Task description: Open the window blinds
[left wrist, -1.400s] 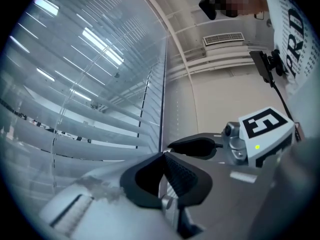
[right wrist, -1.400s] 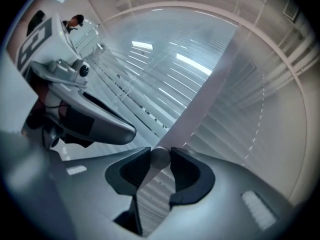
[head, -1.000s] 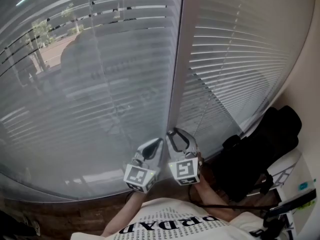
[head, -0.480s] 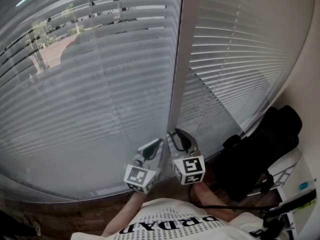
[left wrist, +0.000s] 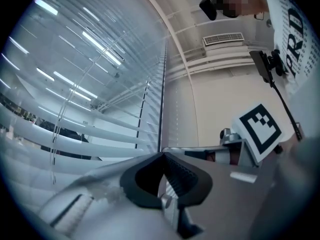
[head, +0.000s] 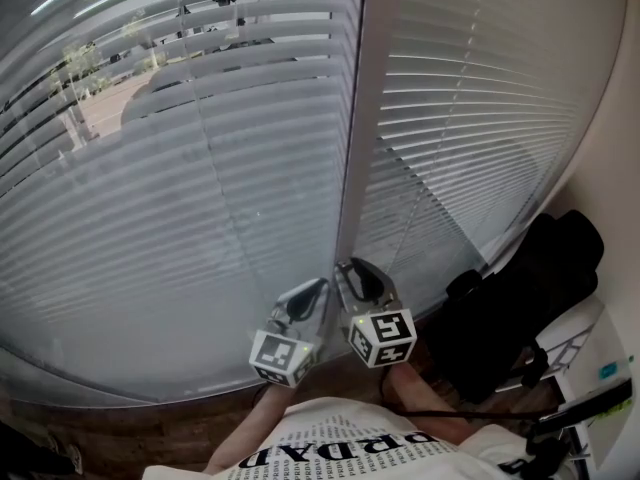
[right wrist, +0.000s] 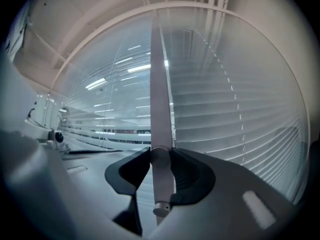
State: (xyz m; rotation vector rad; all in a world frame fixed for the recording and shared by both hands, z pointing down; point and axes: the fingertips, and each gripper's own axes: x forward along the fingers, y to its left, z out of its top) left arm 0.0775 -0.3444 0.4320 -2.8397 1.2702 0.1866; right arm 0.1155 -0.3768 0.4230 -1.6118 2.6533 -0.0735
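My right hand-held gripper (right wrist: 161, 156) is clamped on the blinds' tilt wand (right wrist: 160, 134), which hangs straight down in front of the window post (head: 358, 118), near the post's foot. My left hand-held gripper (left wrist: 162, 155) sits just left of it, jaws pressed together on nothing. The window blinds (head: 180, 168) hang lowered on both sides of the post, the left slats tilted enough to show outdoors.
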